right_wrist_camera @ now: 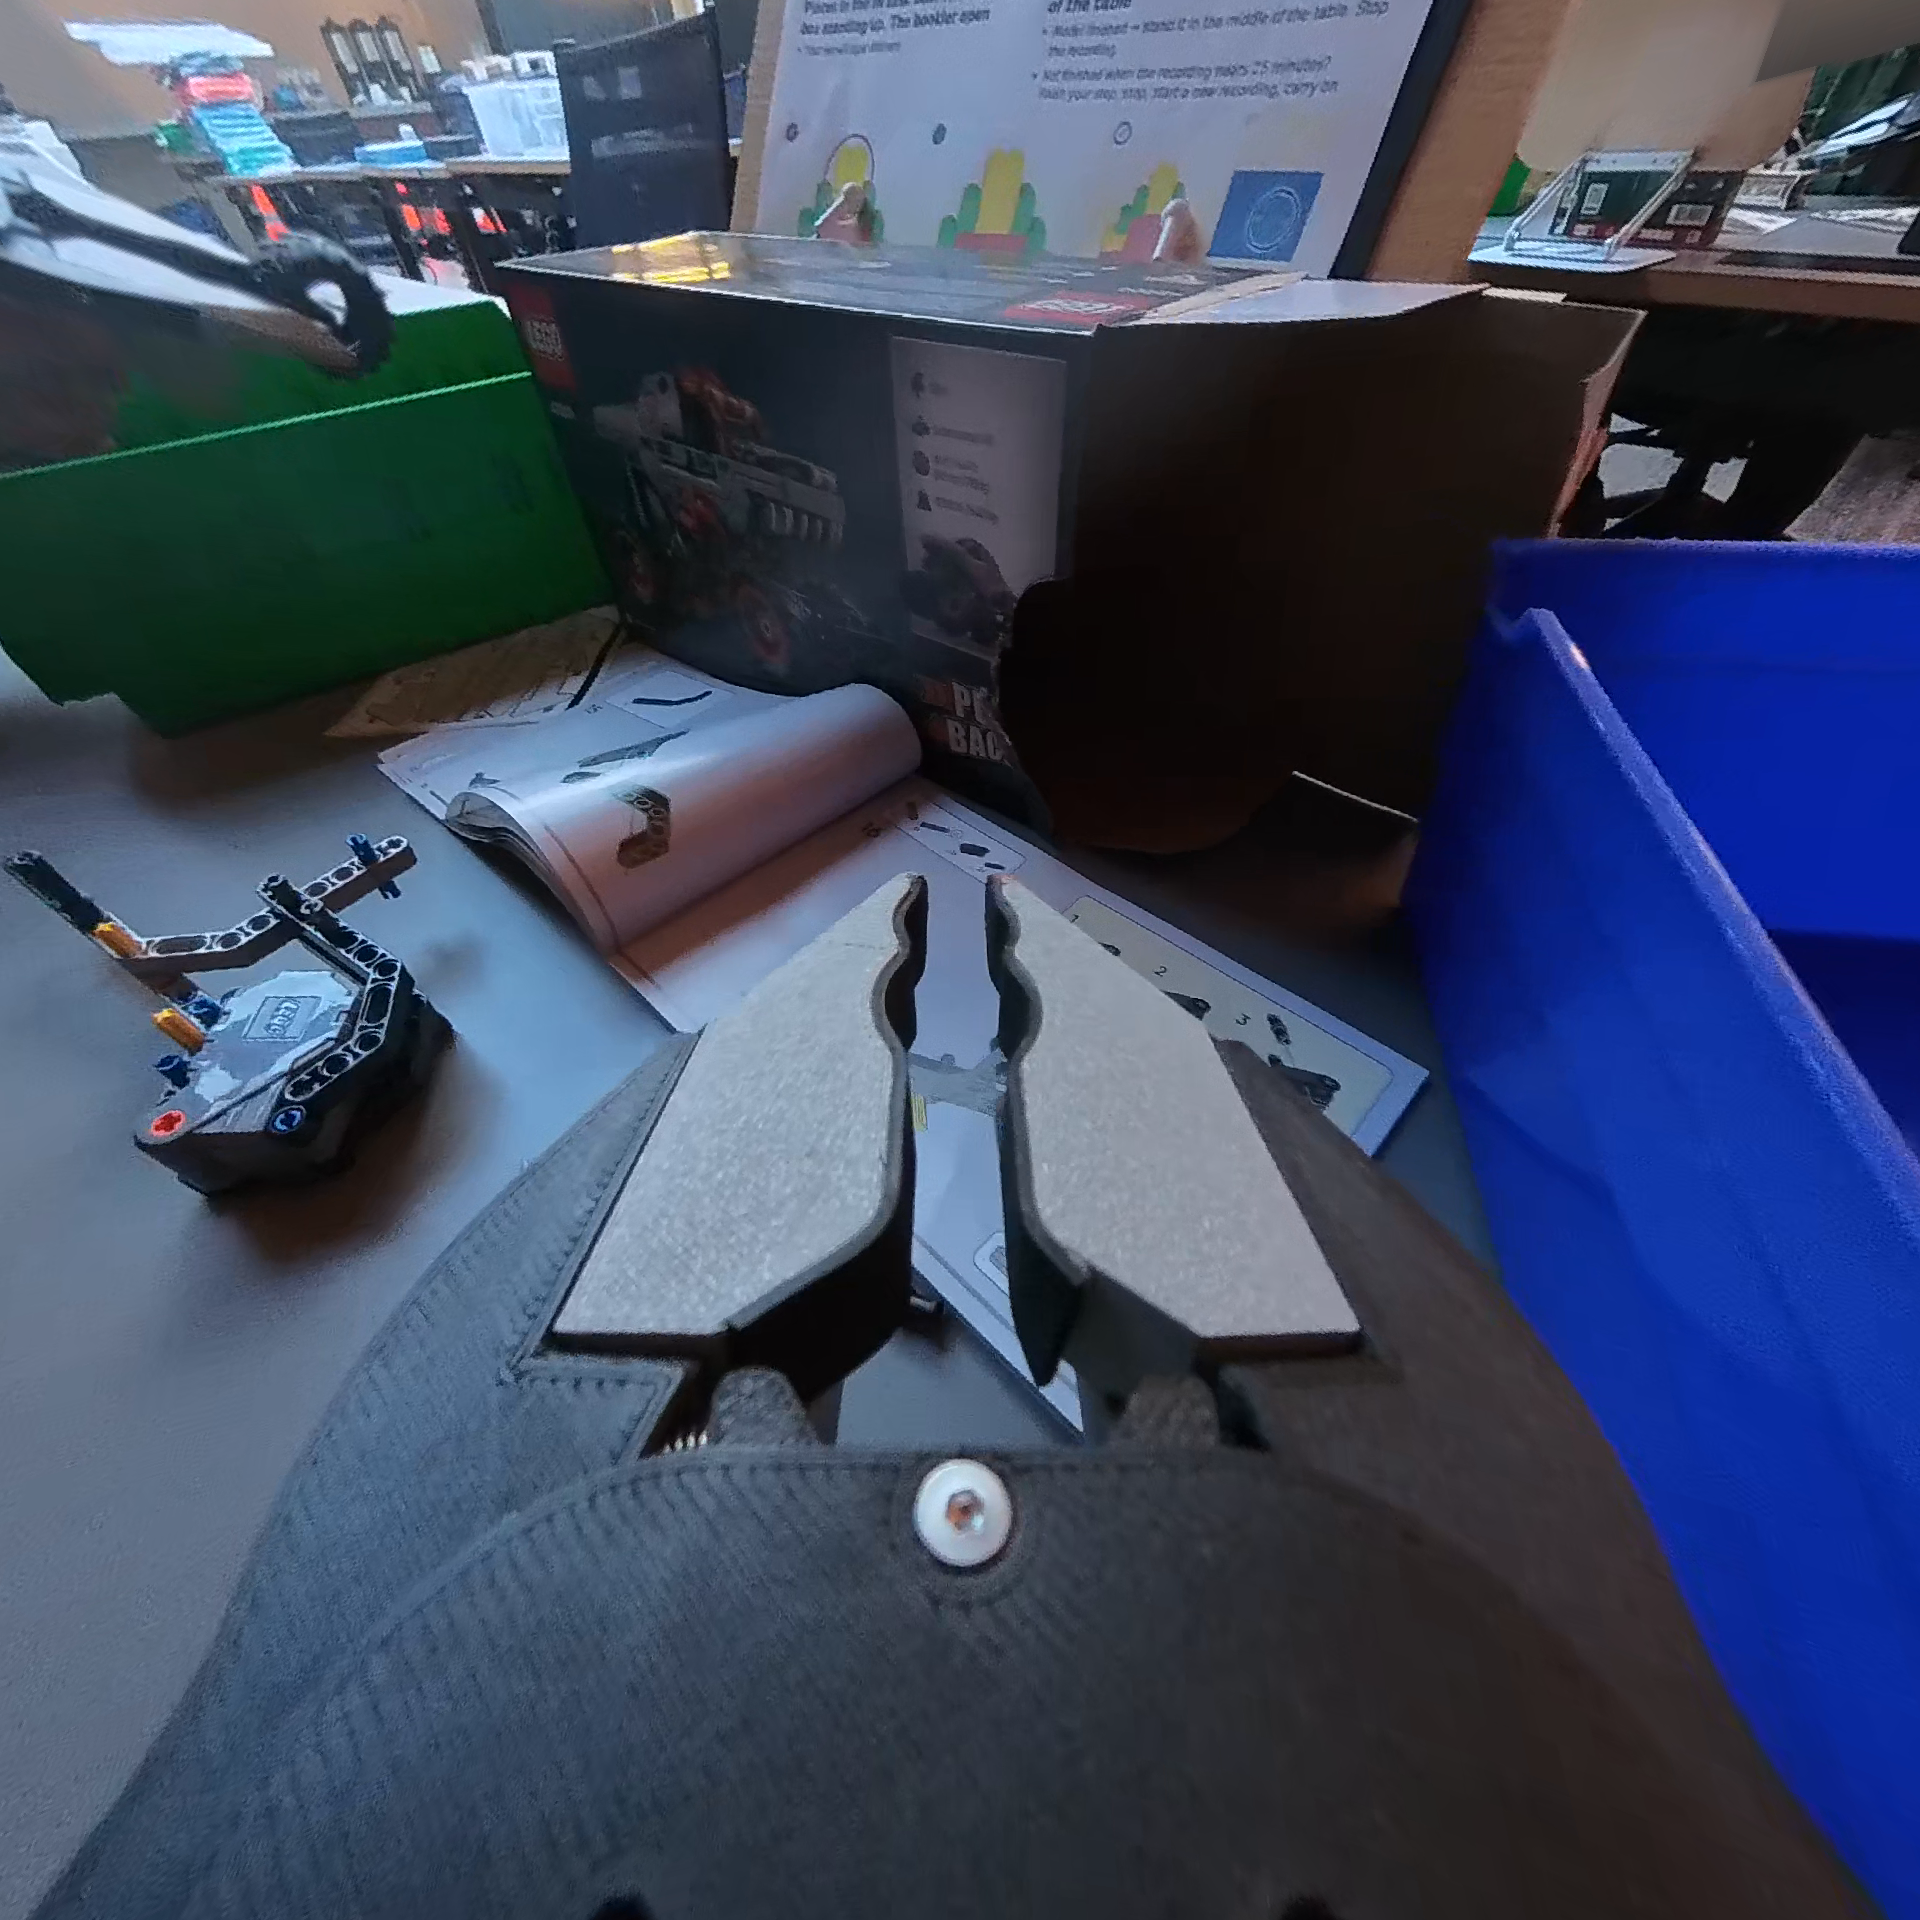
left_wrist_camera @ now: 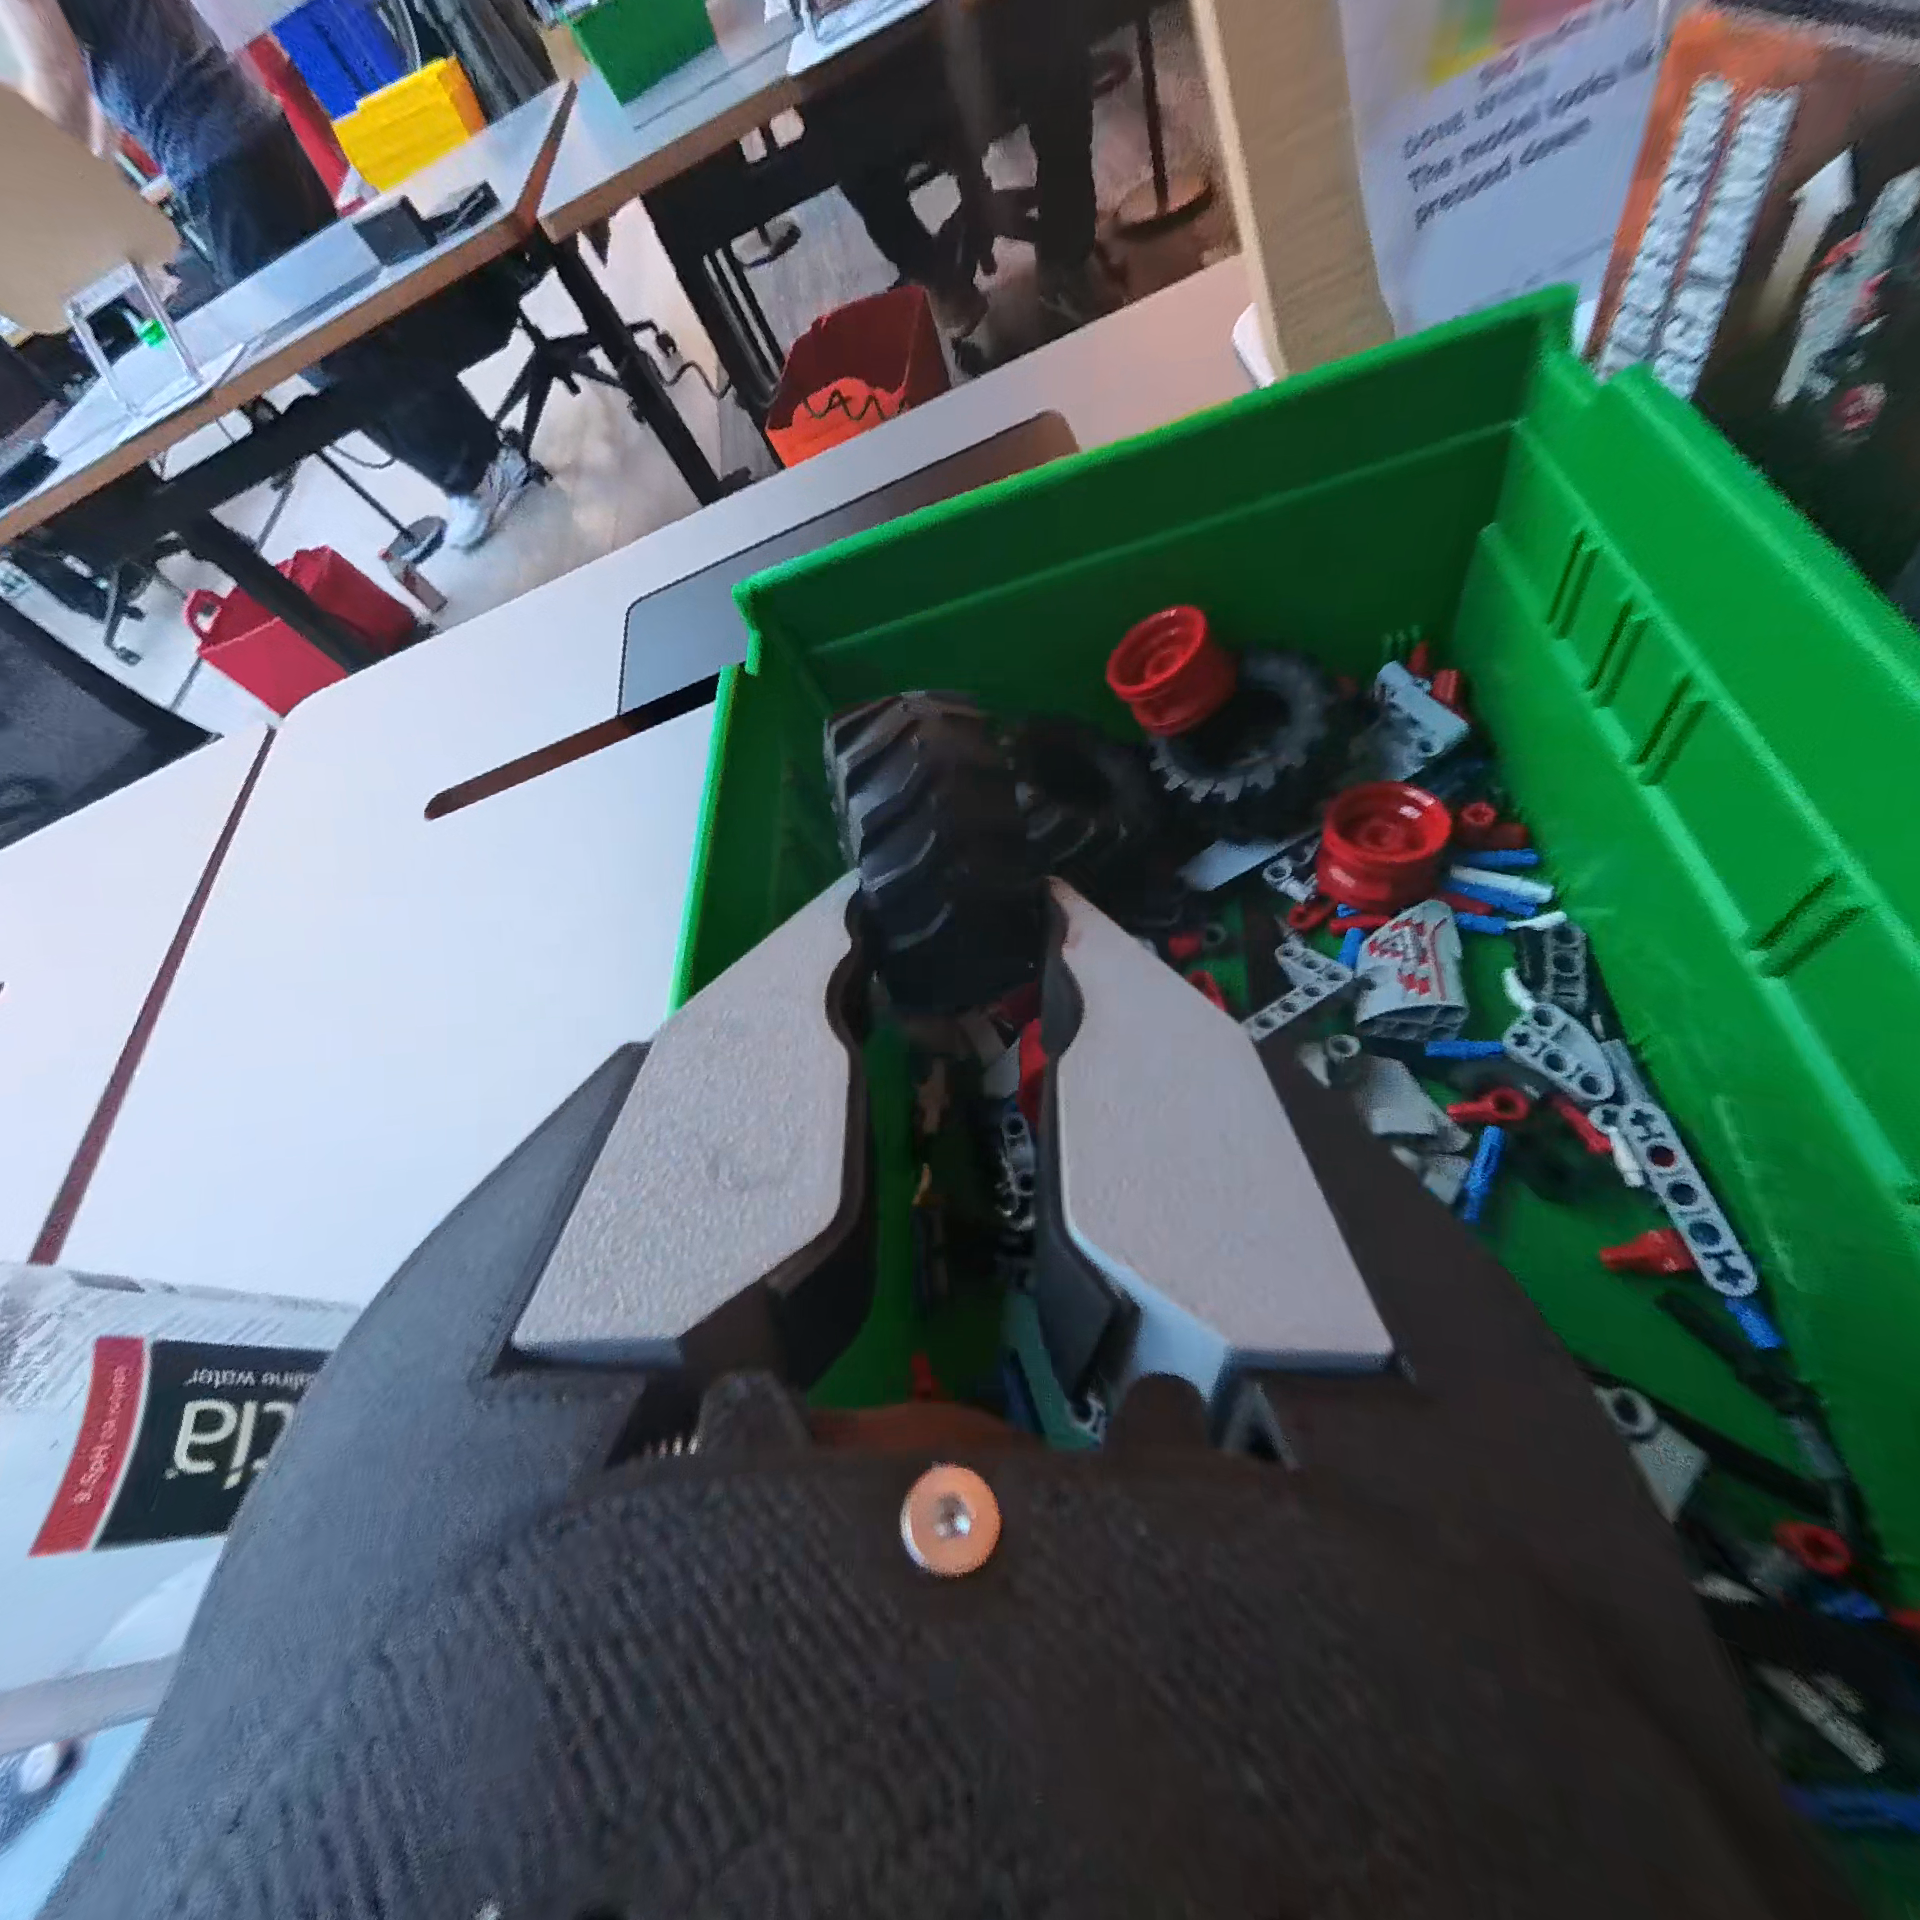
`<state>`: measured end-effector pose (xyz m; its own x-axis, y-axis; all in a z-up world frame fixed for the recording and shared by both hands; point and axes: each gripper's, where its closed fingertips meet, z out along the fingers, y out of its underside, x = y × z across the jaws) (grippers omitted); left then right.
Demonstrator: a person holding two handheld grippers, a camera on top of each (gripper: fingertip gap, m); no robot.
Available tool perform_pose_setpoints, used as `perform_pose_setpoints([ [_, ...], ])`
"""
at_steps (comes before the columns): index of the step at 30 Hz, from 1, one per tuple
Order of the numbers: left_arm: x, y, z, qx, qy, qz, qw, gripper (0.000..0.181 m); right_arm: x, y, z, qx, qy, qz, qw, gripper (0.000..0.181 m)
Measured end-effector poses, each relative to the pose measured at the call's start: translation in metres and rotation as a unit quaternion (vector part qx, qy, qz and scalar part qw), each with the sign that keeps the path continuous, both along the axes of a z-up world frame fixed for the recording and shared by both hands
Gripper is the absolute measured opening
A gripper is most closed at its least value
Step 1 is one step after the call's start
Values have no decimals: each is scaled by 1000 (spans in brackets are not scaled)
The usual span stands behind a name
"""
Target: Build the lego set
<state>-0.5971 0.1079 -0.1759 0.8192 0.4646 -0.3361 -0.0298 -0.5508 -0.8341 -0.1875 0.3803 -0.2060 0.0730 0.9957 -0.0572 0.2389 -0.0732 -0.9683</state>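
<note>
My left gripper [left_wrist_camera: 954, 914] is shut on a large black tyre [left_wrist_camera: 935, 821] and holds it over the left part of a green bin [left_wrist_camera: 1143, 488]. The bin holds several loose parts: two red wheel hubs [left_wrist_camera: 1169, 670], a smaller tyre [left_wrist_camera: 1247, 764], and grey, blue and red beams and pins. My right gripper [right_wrist_camera: 956, 888] hovers over the open instruction booklet [right_wrist_camera: 727, 821], nearly shut with a narrow gap and nothing between its fingers. A small black partial build [right_wrist_camera: 281, 1029] stands on the table to its left. The left gripper with the tyre [right_wrist_camera: 338, 301] shows at the upper left.
The set's box [right_wrist_camera: 779, 468] stands behind the booklet, beside the green bin [right_wrist_camera: 260, 561]. A blue bin [right_wrist_camera: 1662, 1039] stands close on the right. A printed carton [left_wrist_camera: 156, 1423] lies at the left table edge. Other tables, red baskets and a standing person are beyond. Left tips to right tips: about 50 cm.
</note>
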Motion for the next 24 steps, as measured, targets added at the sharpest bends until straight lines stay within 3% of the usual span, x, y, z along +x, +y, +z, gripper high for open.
perform_pose_setpoints([
  [9,-8,1,-24,-33,-22,24,999,25,-2,-4,0,3,-1,5,1000,7],
  [12,-7,2,4,22,12,23,999,25,-2,-6,0,5,-2,8,1000,6],
  [15,8,4,32,84,16,-19,996,25,-2,-7,1,9,-2,9,1000,5],
  [19,14,4,-19,-34,-62,-34,997,33,-3,-7,-1,7,-5,9,1000,5],
  [24,34,10,30,113,-101,-92,984,30,-4,-9,-1,11,-7,12,1000,4],
])
